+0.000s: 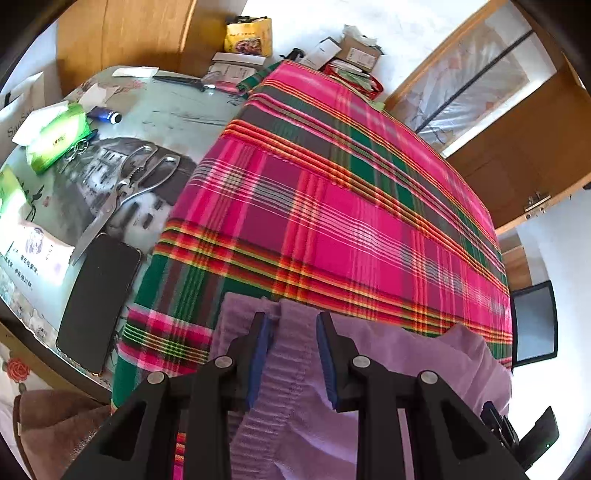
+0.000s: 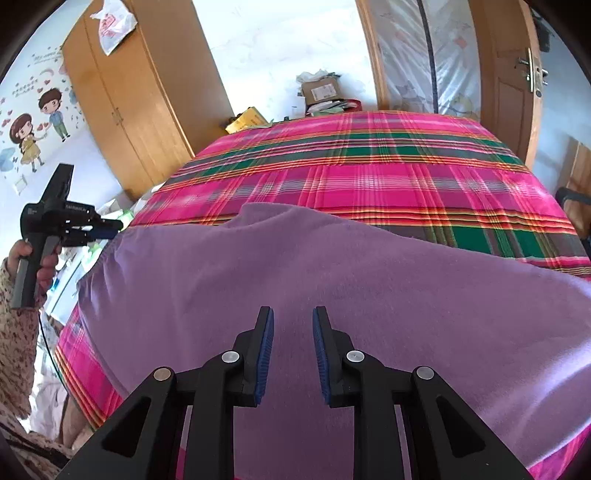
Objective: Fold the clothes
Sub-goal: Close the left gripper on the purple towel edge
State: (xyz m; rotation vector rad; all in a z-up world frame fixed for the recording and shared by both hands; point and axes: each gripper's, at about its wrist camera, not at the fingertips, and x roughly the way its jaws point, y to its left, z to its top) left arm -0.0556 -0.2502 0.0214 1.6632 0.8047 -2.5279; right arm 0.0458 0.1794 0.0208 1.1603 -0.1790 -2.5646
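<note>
The purple garment (image 2: 295, 266) lies spread on the near part of the bed, over the pink and green plaid bedcover (image 2: 388, 177), which serves as the landmark here. The right tool (image 2: 293, 328) hangs above the middle of the garment with its blue pads (image 2: 266, 354) standing apart and nothing between them. The left tool (image 1: 295, 336) is over the garment's ribbed edge (image 1: 288, 369) at the near left corner of the bedcover; its jaws are apart, the ribbed band runs up between them, and the pads do not press on it. In the right wrist view the left tool shows off the left side of the bedcover, gripped by a hand (image 2: 33, 258) in a flecked sleeve (image 2: 14, 332). Left of the bedcover stands a counter (image 1: 173, 110) with a printed top carrying a green tissue pack (image 1: 59, 136) with a white tissue sticking out of its top, steel kitchen shears (image 1: 129, 188), a black phone (image 1: 98, 299), a blue lighter (image 1: 105, 115) and a knife (image 1: 184, 81). Beyond the far edge of the bedcover, on the floor, sit a yellow box (image 1: 249, 35) and an open cardboard carton (image 1: 356, 51) with papers in and around it; what else it holds I cannot tell.
</note>
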